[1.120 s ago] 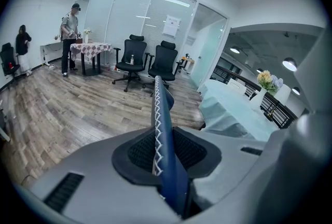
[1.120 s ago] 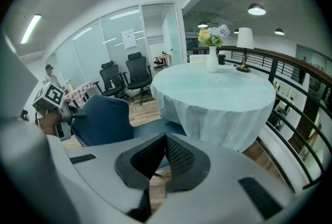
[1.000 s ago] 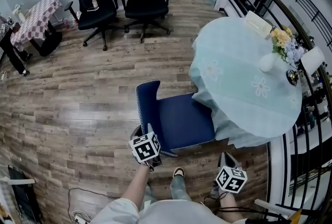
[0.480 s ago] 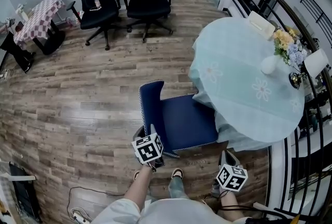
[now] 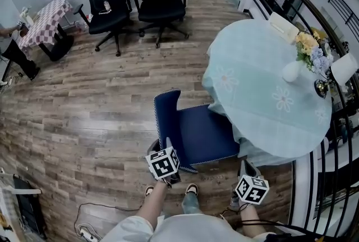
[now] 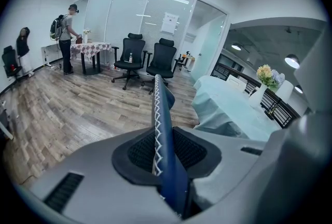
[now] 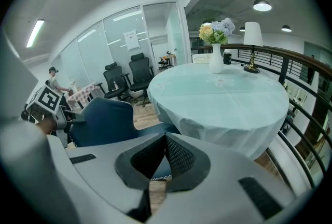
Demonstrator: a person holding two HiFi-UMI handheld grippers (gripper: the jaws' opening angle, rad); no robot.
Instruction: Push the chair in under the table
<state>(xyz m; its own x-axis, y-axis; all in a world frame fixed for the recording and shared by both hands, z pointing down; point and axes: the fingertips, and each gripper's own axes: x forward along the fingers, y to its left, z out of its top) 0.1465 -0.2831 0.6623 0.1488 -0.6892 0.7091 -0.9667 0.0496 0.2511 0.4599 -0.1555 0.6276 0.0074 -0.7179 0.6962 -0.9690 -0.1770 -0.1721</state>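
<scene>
Chair (image 5: 196, 131) sits closer to round counter (image 5: 263, 95) than a second ago — front of seat now tucked under overhanging pale-blue tablecloth (image 5: 221, 81). Left tool (image 6: 165, 158) clamped on stitched edge of backrest (image 6: 157, 103), placed to drive push. Right tool (image 7: 164, 150) closed on nothing, low near seat's corner, clear of chair. Progress: partway — most of seat and whole backrest stand out from counter. Left to do: push on until backrest nears counter edge, then release.
</scene>
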